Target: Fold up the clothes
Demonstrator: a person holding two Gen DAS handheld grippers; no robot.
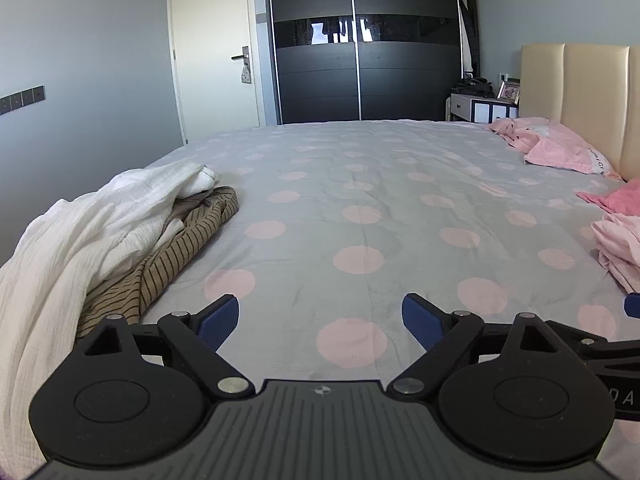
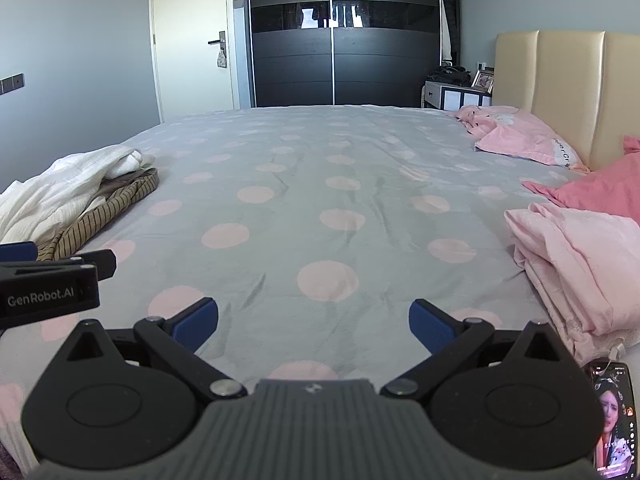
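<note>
Left tool (image 1: pixel 320 322) and right tool (image 2: pixel 313 324) both spread, empty, over bed (image 1: pixel 360 200); unfolded pile (image 1: pixel 100 232) at nine o'clock awaits grab; pink stack (image 2: pixel 580 272) at three o'clock likely finished.

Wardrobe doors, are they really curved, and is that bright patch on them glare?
Left wrist view: the wardrobe bows outward, fisheye distortion; its glossy band mirrors bright daylight, a reflection more than glare. Right wrist view: same bowing on the doors and the headboard, corners vignetted black, bed sheet evenly lit and sharp.
</note>
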